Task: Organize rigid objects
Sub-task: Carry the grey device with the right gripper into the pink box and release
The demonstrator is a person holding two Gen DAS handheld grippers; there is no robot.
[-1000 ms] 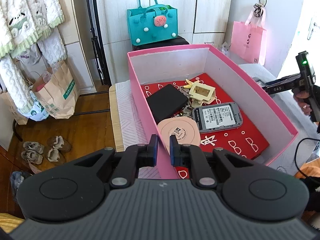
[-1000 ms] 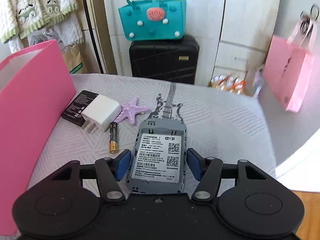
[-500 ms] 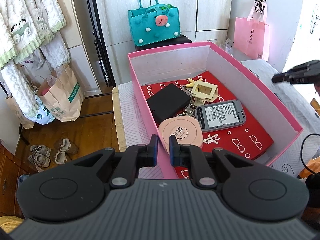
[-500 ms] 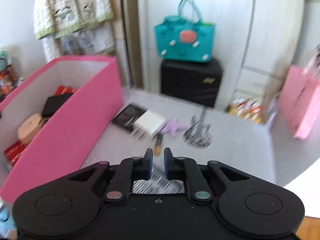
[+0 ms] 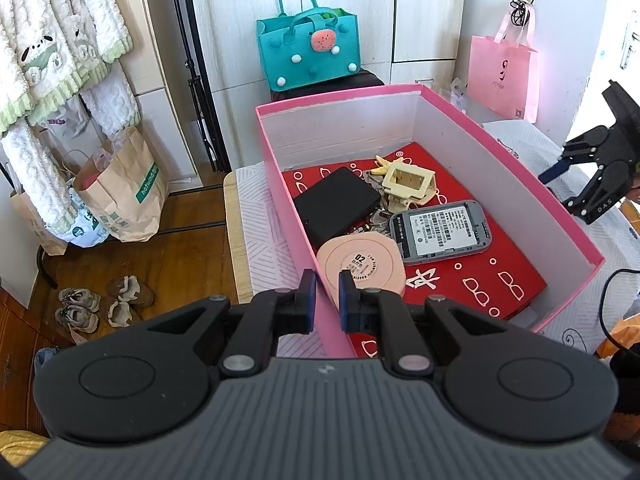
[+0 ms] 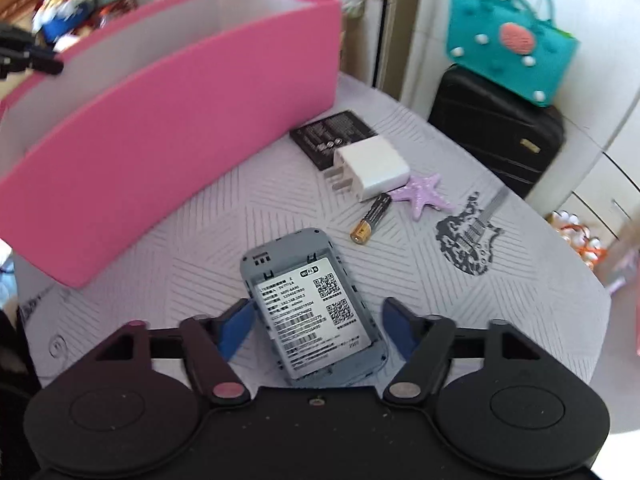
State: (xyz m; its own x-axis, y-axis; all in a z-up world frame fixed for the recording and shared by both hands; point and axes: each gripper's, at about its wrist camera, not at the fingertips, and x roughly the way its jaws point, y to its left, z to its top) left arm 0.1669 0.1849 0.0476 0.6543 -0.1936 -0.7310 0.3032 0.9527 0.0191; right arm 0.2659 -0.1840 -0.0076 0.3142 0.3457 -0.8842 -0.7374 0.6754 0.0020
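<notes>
My right fingers (image 6: 316, 330) have just been opening and now stand wide around the grey router (image 6: 314, 308) lying flat on the surface, pads clear of it. My left fingers (image 5: 325, 296) pinch the pink box (image 5: 298, 216) wall. Next, I judge: close squarely, lift it into the box.

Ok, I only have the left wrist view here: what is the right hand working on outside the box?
Observer: A grey router lies label-up between the right tongs, whose jaws have just been opening.
Operator: Anything else outside?
Observer: A white charger, an AA battery, a purple starfish and a flat black battery pack lie beyond it.
Operator: Near the box?
Observer: The battery pack lies closest to the pink box, by its far corner.
</notes>
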